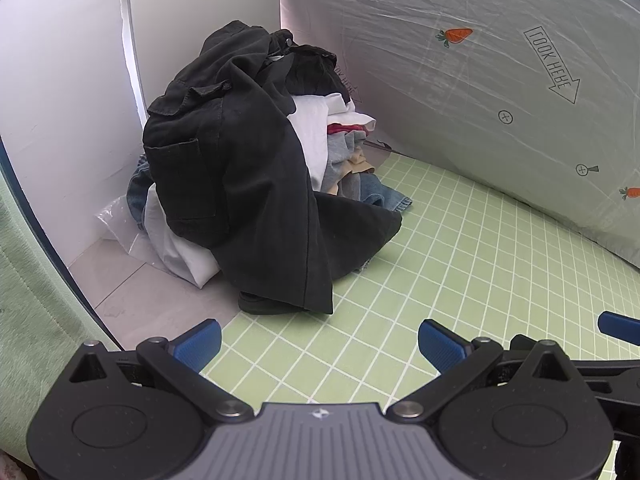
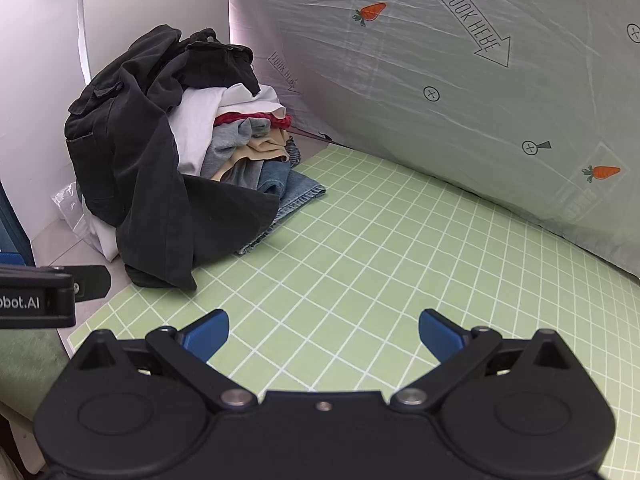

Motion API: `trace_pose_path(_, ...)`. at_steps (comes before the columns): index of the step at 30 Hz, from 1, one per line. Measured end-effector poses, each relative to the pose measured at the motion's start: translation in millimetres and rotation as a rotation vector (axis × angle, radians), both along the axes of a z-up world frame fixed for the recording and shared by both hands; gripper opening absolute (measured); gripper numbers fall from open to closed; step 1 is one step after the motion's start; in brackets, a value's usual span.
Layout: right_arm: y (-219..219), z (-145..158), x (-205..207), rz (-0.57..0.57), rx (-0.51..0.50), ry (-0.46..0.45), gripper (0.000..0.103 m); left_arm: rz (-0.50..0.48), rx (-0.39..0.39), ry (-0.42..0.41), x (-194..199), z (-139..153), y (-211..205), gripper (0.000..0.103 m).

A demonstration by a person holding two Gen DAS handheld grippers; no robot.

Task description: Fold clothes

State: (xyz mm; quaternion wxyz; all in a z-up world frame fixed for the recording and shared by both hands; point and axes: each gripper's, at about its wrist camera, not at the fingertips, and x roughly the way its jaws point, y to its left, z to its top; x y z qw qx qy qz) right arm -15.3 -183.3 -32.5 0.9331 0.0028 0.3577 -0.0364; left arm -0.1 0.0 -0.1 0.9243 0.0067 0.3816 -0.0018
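Clothes waited untouched while, nearest, the left gripper (image 1: 320, 344) and right gripper (image 2: 324, 334) hung over the green grid mat (image 2: 360, 248) with jaws spread wide and nothing between them. Beyond, the clothes pile (image 1: 256, 168) sat heaped in the far left corner against the white wall (image 1: 60, 100), a black jacket (image 2: 132, 168) draped over white, red, grey and denim garments. Pulling that jacket carelessly would probably have dragged the stack beneath over, since it lay across everything.

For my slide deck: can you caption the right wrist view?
Open right gripper hovers over the green grid mat, facing a clothes pile topped by a black jacket.
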Motion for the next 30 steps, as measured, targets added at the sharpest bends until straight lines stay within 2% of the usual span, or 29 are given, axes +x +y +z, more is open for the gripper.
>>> trace_pose_path(30,-5.1,-0.7,-2.3,-0.007,0.006,0.0,0.102,-0.003,0.009,0.0,-5.0,-1.7,-0.8,0.103)
